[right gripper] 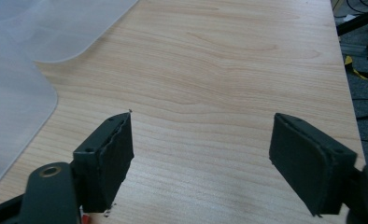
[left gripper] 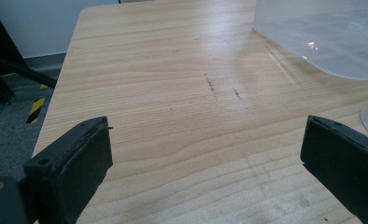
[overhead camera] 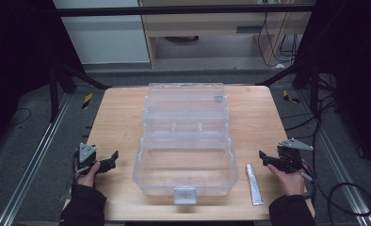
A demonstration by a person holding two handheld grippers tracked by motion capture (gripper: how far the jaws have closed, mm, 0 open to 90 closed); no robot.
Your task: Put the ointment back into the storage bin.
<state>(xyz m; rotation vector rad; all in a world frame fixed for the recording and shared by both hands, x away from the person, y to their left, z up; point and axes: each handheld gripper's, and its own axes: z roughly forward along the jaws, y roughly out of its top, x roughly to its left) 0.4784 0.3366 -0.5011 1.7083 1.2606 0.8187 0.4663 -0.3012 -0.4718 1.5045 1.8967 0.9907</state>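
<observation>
Right of the clear box (overhead camera: 186, 155), the tube (overhead camera: 254, 184) lies just beside your right gripper (overhead camera: 264, 157), jaws spread, empty; left gripper (overhead camera: 112, 157) likewise gapes.

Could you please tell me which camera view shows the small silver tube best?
The high view: the small silver tube lies whole on the wooden table, right of the clear plastic box. Both gripper views look across bare wood and box edges instead.
</observation>
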